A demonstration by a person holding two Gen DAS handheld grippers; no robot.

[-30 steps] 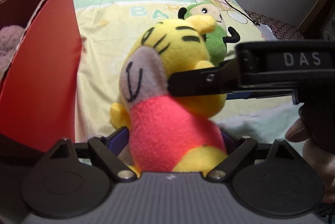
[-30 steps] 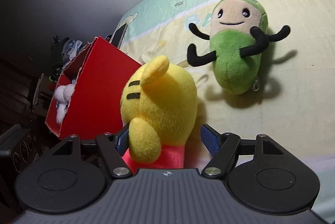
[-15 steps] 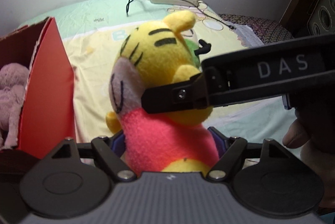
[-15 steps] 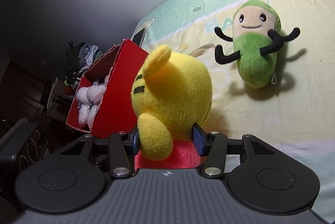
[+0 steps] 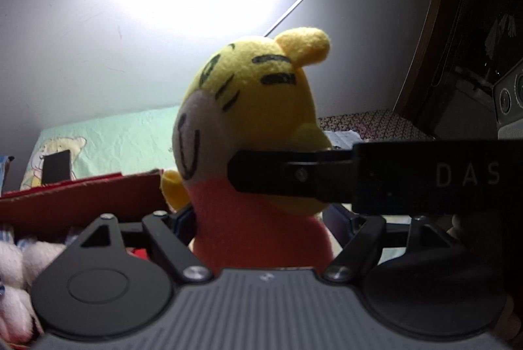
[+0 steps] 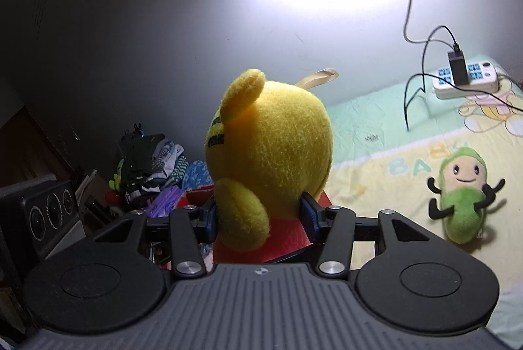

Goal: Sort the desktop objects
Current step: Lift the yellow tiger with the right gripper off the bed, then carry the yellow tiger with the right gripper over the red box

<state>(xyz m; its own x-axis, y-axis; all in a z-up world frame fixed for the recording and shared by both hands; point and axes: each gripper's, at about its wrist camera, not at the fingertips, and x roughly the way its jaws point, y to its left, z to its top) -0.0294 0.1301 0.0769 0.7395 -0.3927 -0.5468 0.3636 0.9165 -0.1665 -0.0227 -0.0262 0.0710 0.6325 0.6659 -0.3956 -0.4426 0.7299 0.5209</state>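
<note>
Both grippers, left gripper and right gripper, clamp the tiger aloft, probably to drop it into the red box at nine o'clock; pea plush waits on the bed.

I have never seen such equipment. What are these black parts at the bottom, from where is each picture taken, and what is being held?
No robot here: a person holds one two-finger tool in each hand, each carrying a forward-looking camera. The black parts are the tools themselves. The left tool and right tool both grip the yellow tiger plush, the left low on its red body. Below is a red box with white plush toys. On the bedsheet lie a green plush and a power strip.
</note>
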